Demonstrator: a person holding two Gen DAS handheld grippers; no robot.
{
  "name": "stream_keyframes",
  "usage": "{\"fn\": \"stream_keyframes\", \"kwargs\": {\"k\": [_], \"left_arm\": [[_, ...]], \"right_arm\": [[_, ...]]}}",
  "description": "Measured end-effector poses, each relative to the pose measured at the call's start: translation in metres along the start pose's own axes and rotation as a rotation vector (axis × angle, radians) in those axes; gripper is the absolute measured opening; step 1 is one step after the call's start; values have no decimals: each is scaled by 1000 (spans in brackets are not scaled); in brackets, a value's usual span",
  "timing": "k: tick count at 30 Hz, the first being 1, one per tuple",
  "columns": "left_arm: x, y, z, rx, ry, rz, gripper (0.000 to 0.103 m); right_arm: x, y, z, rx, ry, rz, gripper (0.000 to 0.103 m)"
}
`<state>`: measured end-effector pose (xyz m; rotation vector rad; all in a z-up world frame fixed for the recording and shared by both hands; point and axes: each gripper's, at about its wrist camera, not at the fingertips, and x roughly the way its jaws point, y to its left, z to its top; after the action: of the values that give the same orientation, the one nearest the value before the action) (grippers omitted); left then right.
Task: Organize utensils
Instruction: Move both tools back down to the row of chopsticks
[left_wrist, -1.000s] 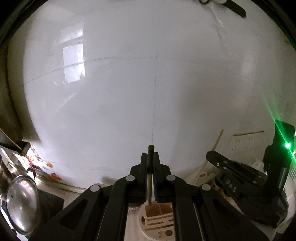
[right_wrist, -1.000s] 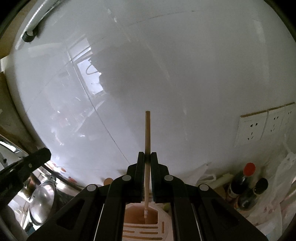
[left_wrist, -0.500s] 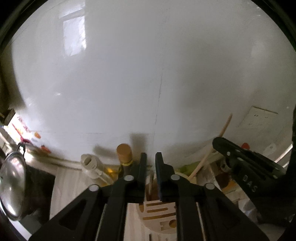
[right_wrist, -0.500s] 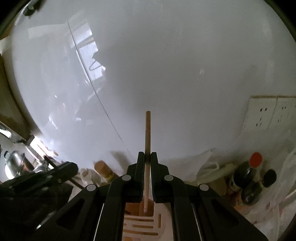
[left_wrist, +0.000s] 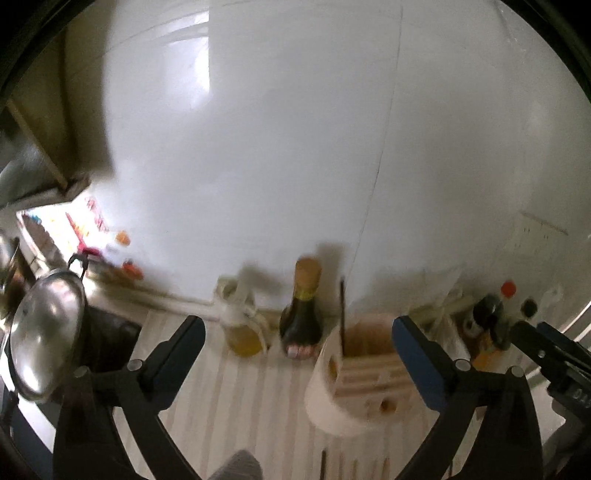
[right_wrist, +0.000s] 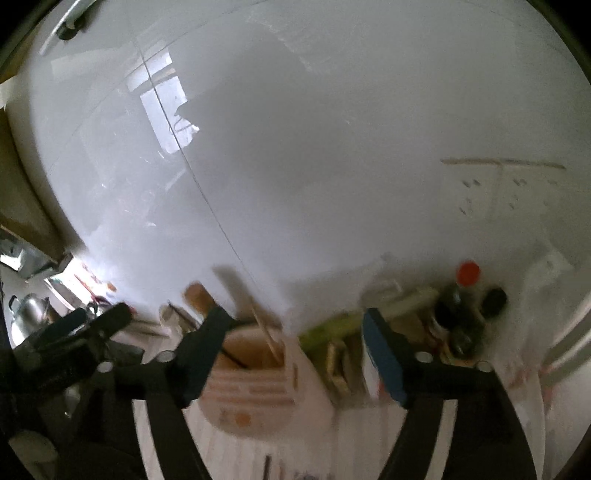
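Note:
A pale wooden utensil holder (left_wrist: 354, 376) stands on the light counter against the white wall. A dark chopstick (left_wrist: 342, 310) stands upright in its open compartment. In the right wrist view the holder (right_wrist: 255, 380) holds a light wooden chopstick (right_wrist: 264, 328) that leans in it. My left gripper (left_wrist: 297, 354) is open and empty, its jaws wide on either side of the holder. My right gripper (right_wrist: 295, 350) is open and empty just above the holder. More utensils (left_wrist: 354, 467) lie on the counter at the lower edge, blurred.
A dark sauce bottle (left_wrist: 301, 314) and an oil bottle (left_wrist: 243, 325) stand behind the holder. A steel pot lid (left_wrist: 44, 343) is at left. Bottles with red and black caps (right_wrist: 469, 306) and wall sockets (right_wrist: 502, 188) are at right.
Both grippers opened and let go of their chopsticks, which now stand in the holder. Both grippers pulled back and tilted down.

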<state>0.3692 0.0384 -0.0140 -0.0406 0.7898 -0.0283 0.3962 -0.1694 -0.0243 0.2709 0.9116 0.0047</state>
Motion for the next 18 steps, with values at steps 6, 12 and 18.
{"fn": "stream_keyframes", "kwargs": {"k": [6,12,18], "left_arm": [[12,3,-72,40,111,11,103],[59,-9,-158,115,319,78,103],[97,-15,-223,146,473,97,103]], "right_arm": [[1,-25,-73,57,81,-26,94],[48,-42,-163,72,303,-93,91],[98,-55,-240,81,524,-148,63]]}}
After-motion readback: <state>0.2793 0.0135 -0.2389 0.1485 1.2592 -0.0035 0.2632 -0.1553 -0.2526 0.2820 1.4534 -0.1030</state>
